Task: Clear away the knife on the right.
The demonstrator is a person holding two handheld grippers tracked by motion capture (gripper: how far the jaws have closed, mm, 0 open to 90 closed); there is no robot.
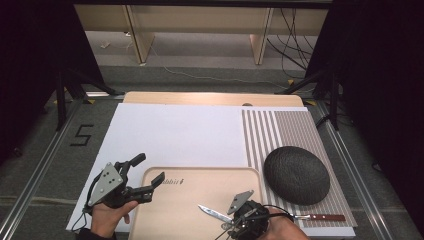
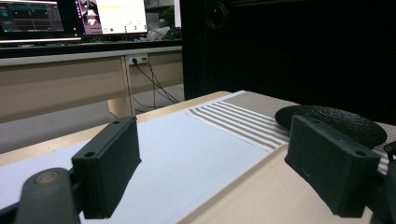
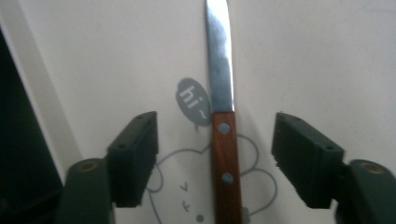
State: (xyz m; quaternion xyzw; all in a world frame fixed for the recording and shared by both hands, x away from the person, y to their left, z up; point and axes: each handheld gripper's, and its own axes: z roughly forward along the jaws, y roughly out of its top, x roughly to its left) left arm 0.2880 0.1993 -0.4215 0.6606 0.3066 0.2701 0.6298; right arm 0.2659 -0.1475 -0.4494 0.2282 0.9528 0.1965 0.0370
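The knife [image 3: 223, 116] lies flat on the wooden tray [image 1: 165, 210], between the right gripper [image 3: 215, 158]'s wide-open jaws, which don't touch it. The left gripper [image 1: 142, 175] hovers open and empty at the tray's left edge.

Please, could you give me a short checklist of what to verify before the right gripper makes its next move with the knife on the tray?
1. The jaws of the right gripper stand open: ok.
2. The wooden handle of the knife lies between those jaws, about centred, with a gap on each side: ok.
3. The knife lies flat on the tray, blade pointing away from the gripper: ok.
4. The jaw tips are low enough to close on the handle: cannot tell.
5. The left gripper is open, holds nothing, and is apart from the knife, at the tray's left edge: ok.
6. The black plate on the striped mat has nothing on it: ok.
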